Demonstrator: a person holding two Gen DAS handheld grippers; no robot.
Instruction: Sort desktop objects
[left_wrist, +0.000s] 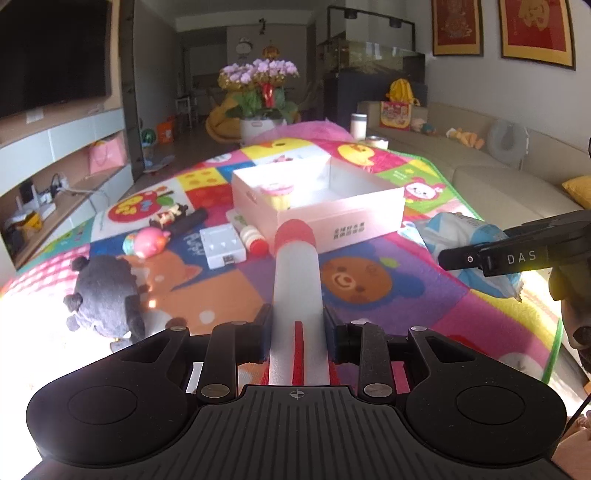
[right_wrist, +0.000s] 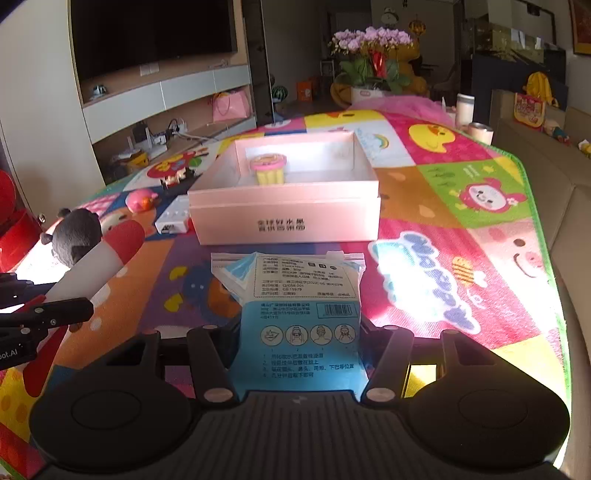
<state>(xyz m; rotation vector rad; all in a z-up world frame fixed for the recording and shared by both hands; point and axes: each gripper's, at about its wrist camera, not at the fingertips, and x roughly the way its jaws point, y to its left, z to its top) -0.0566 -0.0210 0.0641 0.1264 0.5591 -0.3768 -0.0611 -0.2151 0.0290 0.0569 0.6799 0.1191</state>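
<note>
My left gripper (left_wrist: 297, 326) is shut on a white foam rocket (left_wrist: 295, 277) with a red nose, which points at the open white box (left_wrist: 343, 221) ahead. A pink and yellow toy cup (left_wrist: 279, 192) lies inside the box. My right gripper (right_wrist: 299, 332) is shut on a blue and white packet of face masks (right_wrist: 301, 295), held above the colourful play mat (right_wrist: 443, 258) just short of the box (right_wrist: 284, 221). The left wrist view shows the right gripper (left_wrist: 476, 253) and the packet (left_wrist: 461, 229) at the right. The rocket (right_wrist: 107, 251) shows at the left of the right wrist view.
Left of the box on the mat lie a black plush toy (left_wrist: 103, 295), a pink pig toy (left_wrist: 147, 242), a white power strip (left_wrist: 221, 247), a small red-capped bottle (left_wrist: 253, 240) and a black cylinder (left_wrist: 188, 223). A beige sofa (left_wrist: 498, 173) runs along the mat's right edge.
</note>
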